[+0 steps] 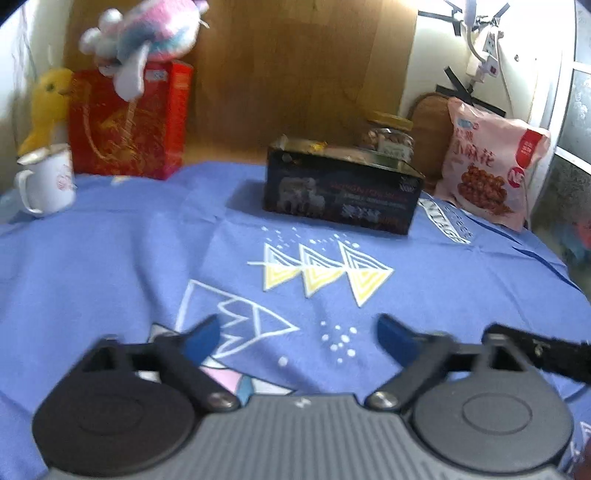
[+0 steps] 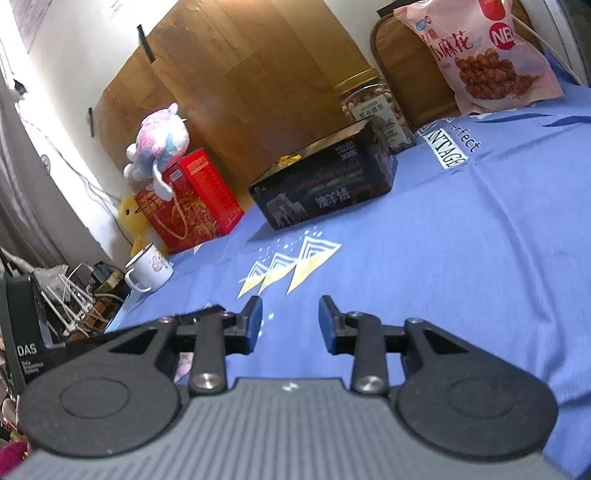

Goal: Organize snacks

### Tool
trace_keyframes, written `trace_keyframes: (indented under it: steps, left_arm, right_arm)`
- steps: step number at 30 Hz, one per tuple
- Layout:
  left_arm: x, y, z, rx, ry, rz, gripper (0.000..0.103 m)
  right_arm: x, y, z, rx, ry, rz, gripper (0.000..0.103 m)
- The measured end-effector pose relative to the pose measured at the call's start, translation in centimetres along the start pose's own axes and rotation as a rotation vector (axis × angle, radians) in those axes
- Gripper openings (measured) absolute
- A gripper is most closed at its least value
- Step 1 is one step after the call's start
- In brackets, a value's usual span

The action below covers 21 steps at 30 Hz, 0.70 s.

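Left gripper [image 1: 297, 338] spread wide, nothing btwn the blue pads, hovering over the blue cloth [image 1: 110, 266] w/ printed triangles. Right gripper [image 2: 290, 321] part open, also empty, pads parallel, over the same cloth covering the desk. Both aimed fwd and slightly down. Straight ahead of both, well apart from the tips: black carton [image 1: 341, 192], low rectangular cardboard box, glossy print, lid open w/ yellow wrappers peeking at the top; long axis running across the left view, angled away toward upper right in the right view. Just behind it, touching or nearly so: clear jar [image 2: 373, 107] of nuts w/ gold lid, round, hard plastic or glass, can't tell which. Further right, leaning on a wood board at the back: pink snack bag [image 1: 491, 166], soft crinkly film, puffed, upright-tilted. Judged nearer the right gripper; carton about equal for both. Far left, not snacks prob.: red gift box [image 1: 129, 122] w/ gold pattern and cord handle, plush toy [image 1: 147, 33] on top, yellow plush duck [image 1: 46, 107] beside, white enamel mug [image 1: 48, 181] at the corner. Judgement: sorting barely begun, next reach likely fwd to carton or bag; bag film slippery, needs a pinch at the top edge.
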<state>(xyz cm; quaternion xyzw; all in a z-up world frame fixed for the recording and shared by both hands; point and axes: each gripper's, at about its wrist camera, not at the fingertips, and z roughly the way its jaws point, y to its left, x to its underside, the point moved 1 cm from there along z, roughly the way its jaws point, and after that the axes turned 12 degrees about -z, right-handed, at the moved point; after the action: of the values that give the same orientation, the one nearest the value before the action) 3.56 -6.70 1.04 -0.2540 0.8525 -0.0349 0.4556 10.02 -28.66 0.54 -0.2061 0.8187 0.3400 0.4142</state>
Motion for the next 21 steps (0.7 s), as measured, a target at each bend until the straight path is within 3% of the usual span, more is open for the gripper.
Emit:
trace_keyframes:
  steps: [16,21]
  left_arm:
    - [0.7,-0.8,-4.6,-0.092,-0.119,0.056,0.103]
    - [1.0,-1.3,-5.1,-0.158,-0.153,0.089,0.103]
  right_arm:
    - [1.1,3.3,-2.8,0.038,-0.036,-0.059,0.048]
    - [1.4,3.7,-3.4,0.036,-0.045,-0.064,0.048]
